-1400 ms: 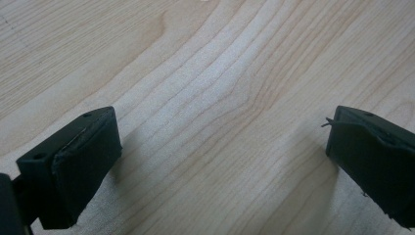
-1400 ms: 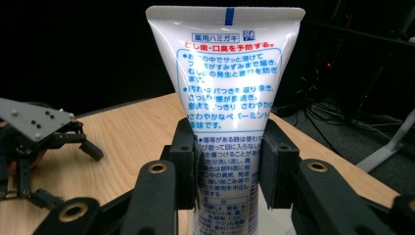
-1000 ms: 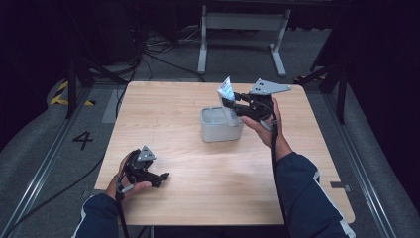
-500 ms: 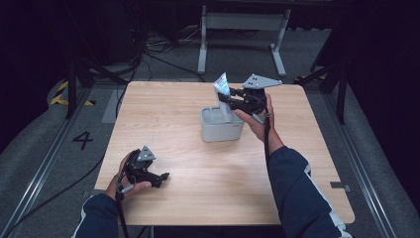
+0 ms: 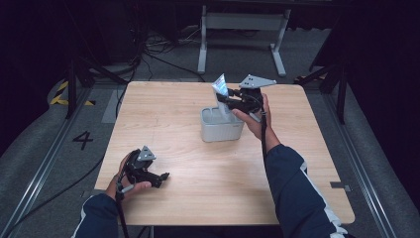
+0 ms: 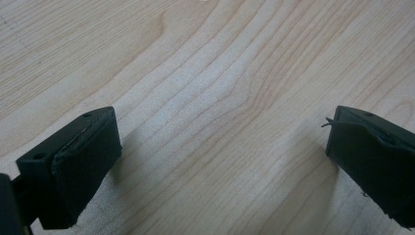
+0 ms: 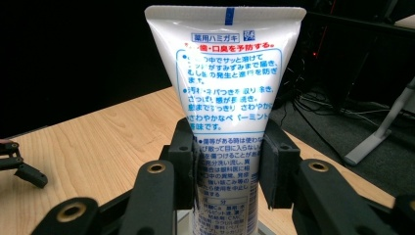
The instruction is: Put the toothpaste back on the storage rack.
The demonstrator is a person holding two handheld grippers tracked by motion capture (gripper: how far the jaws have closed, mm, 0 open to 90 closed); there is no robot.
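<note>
A white toothpaste tube (image 7: 229, 93) with blue and red print stands upright, crimped end up, and my right gripper (image 7: 227, 169) is shut on its middle. In the high view the tube (image 5: 220, 88) hangs over the grey box (image 5: 222, 130) at mid table, its lower end at or inside the opening, and the right gripper (image 5: 229, 102) reaches in from the right. My left gripper (image 5: 163, 177) rests on the table (image 5: 198, 198) near the front left, in a hand. In the left gripper view its pads (image 6: 83, 166) stand wide apart over bare wood, the gripper (image 6: 222, 166) holding nothing.
The wooden table ends in dark floor on all sides. Cables (image 5: 148, 54) and a white metal stand (image 5: 242, 29) lie on the floor beyond the far edge. A rail (image 5: 44, 163) runs along the left of the table.
My right gripper has carried the tube leftward and a little lower, from the box's right edge to over its opening. The left gripper has stayed put.
</note>
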